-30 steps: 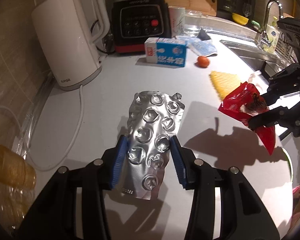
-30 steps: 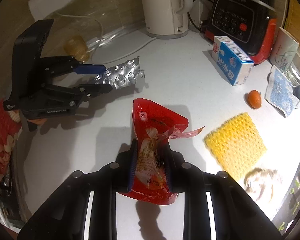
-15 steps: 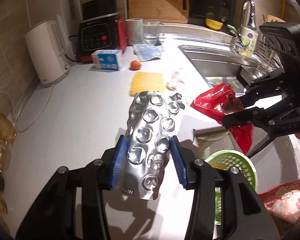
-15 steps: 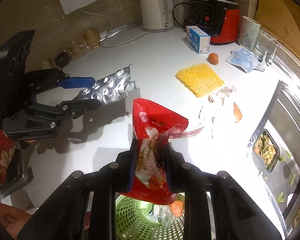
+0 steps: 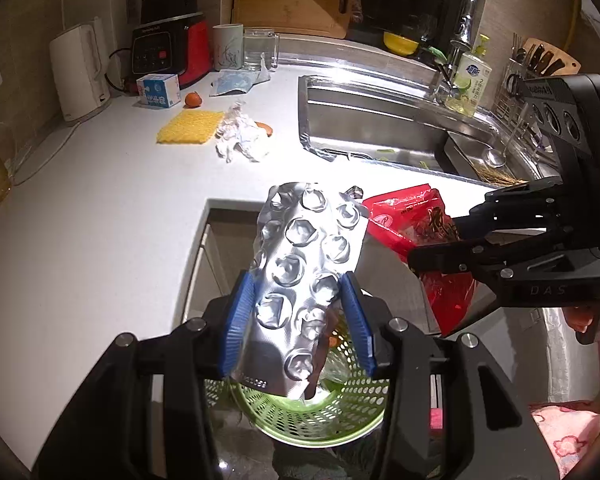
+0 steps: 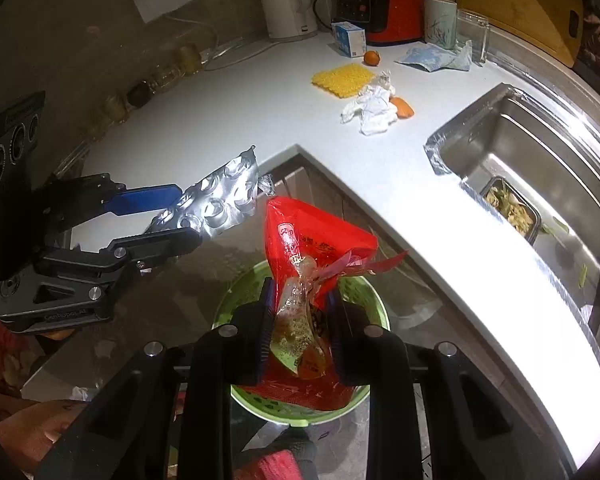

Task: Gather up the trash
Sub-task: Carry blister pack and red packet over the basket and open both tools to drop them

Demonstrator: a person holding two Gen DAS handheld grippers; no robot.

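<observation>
Now both tongs hang over the green basket (image 6: 374, 300) on the floor, ready to drop: the left gripper (image 5: 296, 320) pinches the silver blister pack (image 5: 300, 276), and the right gripper (image 6: 298, 330) clamps the red snack bag (image 6: 312, 240). Next, I judge, each jaw should spread directly above the rim. The counter edge (image 6: 340, 192) runs at twelve o'clock (close above the bag), and the two grippers sit near each other, so room is tight.

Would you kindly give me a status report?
Left gripper shut on silver blister sheet. Right gripper shut on red plastic wrapper. Both above green perforated basket. Nothing blocking.
</observation>
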